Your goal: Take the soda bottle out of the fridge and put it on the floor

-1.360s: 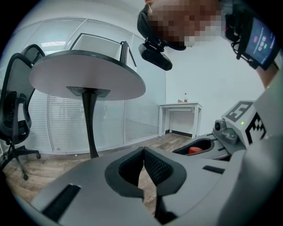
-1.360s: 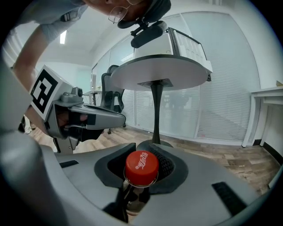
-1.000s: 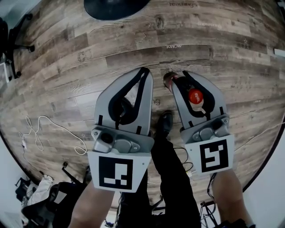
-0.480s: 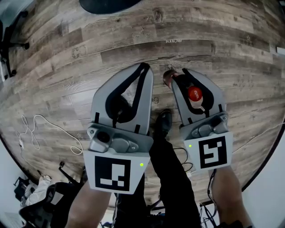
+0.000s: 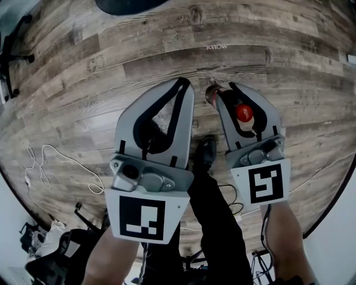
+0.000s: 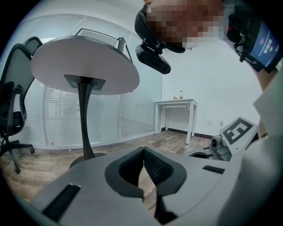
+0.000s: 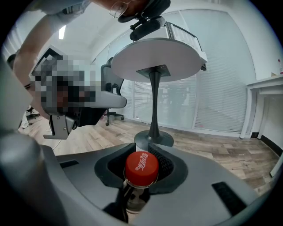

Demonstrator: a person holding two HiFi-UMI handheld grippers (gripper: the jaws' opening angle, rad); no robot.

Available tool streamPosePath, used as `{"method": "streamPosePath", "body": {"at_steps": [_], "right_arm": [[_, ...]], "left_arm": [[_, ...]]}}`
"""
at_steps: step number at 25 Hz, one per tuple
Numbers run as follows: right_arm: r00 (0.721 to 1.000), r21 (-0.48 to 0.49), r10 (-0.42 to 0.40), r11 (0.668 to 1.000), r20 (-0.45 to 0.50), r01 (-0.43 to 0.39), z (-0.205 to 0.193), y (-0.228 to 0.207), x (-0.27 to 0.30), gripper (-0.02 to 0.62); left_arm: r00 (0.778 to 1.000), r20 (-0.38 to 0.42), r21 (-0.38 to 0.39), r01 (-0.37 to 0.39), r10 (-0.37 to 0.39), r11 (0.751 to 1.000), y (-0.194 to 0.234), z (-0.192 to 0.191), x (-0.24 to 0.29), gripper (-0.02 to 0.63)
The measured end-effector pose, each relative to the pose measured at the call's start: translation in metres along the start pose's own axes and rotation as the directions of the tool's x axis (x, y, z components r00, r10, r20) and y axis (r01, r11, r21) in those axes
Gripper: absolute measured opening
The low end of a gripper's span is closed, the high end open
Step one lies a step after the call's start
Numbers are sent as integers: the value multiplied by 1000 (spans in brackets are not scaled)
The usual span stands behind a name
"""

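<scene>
The soda bottle, dark with a red cap (image 5: 244,113), stands nearly upright between the jaws of my right gripper (image 5: 229,89), which is shut on its neck just under the cap. Its lower body (image 5: 212,95) shows past the jaw tips above the wooden floor (image 5: 278,55); I cannot tell whether the base touches. The right gripper view shows the cap (image 7: 141,167) close up, held by the ribbed pads (image 7: 164,162). My left gripper (image 5: 182,83) hangs beside it to the left, shut and empty, its pads (image 6: 152,164) meeting at the tips.
A round table on a black pedestal base (image 7: 153,139) stands ahead, and its base (image 5: 130,4) shows at the top edge. A white cable (image 5: 55,161) lies on the floor at left. The person's shoe (image 5: 206,153) is between the grippers. An office chair (image 6: 11,110) and a white desk (image 6: 174,106) stand farther off.
Barely anything: the view has drifted a little over the floor, and both grippers keep their pose. The right one still grips the bottle.
</scene>
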State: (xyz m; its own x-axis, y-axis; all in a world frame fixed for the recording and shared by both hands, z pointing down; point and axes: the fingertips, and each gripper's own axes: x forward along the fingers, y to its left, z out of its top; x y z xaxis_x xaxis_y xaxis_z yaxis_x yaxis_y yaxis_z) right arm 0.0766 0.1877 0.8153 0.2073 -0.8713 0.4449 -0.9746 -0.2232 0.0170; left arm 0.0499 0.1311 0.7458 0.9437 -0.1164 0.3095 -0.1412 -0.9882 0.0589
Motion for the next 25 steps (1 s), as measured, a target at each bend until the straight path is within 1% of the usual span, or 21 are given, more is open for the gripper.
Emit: {"method": "streamPosePath", "body": {"at_steps": [9, 25], "right_arm": [[1000, 2, -19, 1000, -6, 19, -27, -2, 4, 100], [999, -11, -24, 1000, -45, 23, -70, -1, 10, 100]], "left_arm": [[1000, -14, -2, 2, -2, 1000, -4, -16, -1, 17], [999, -28, 3, 17, -17, 1000, -9, -34, 1, 17]]}}
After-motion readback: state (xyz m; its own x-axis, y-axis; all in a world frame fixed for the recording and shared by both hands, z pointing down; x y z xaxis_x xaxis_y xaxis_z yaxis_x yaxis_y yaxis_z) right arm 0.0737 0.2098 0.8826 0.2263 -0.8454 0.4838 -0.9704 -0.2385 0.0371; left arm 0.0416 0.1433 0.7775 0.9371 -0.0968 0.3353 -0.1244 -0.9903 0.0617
